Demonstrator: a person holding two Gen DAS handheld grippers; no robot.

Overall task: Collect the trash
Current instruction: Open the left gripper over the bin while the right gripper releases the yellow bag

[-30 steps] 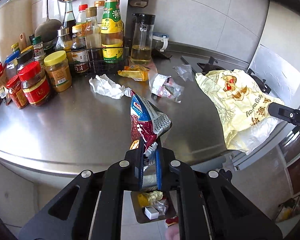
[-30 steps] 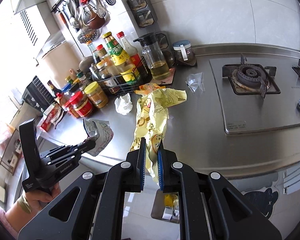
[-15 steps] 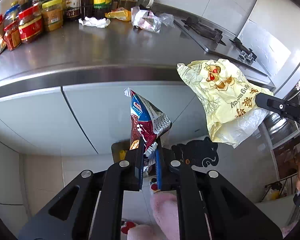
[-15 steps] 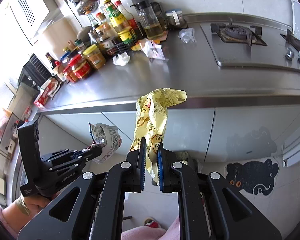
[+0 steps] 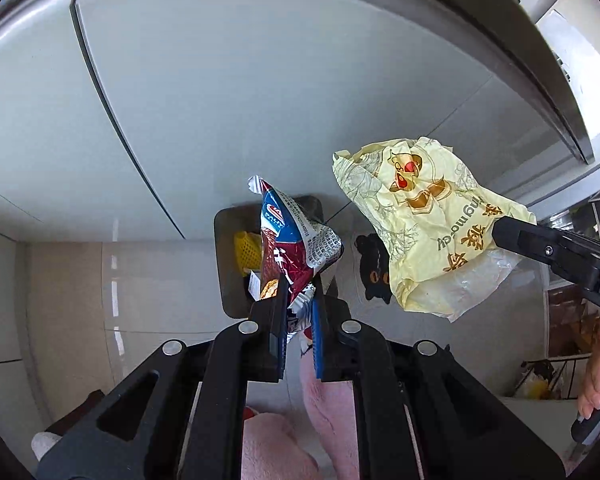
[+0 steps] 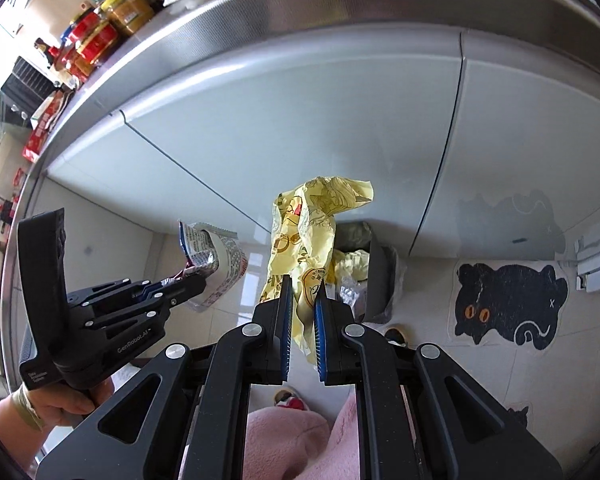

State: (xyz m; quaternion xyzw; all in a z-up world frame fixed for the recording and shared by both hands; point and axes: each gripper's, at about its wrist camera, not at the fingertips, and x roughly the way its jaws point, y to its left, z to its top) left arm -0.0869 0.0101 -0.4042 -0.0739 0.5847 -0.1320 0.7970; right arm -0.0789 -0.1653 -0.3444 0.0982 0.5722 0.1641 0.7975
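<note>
My left gripper [image 5: 299,300] is shut on a crumpled red and blue snack wrapper [image 5: 290,248], held in the air in front of the white cabinet doors. Below and behind it on the floor stands a grey trash bin [image 5: 228,264] with yellow scraps inside. My right gripper [image 6: 302,300] is shut on a pale yellow printed bag [image 6: 304,236], which hangs just left of the same bin [image 6: 380,280]. In the right wrist view the left gripper [image 6: 196,282] and its wrapper [image 6: 220,264] show at the left. The yellow bag [image 5: 428,224] shows at the right of the left wrist view.
White cabinet doors [image 6: 300,120] fill the background under the steel counter edge [image 6: 260,12]. Jars and bottles [image 6: 112,20] stand on the counter at upper left. A black cat-shaped mat [image 6: 508,304] lies on the tiled floor to the right. Pink slippers [image 5: 292,440] show below the grippers.
Both grippers have dropped from above the counter to below its edge, each keeping hold of its trash. The counter top has left the view and the floor bin has come close.
</note>
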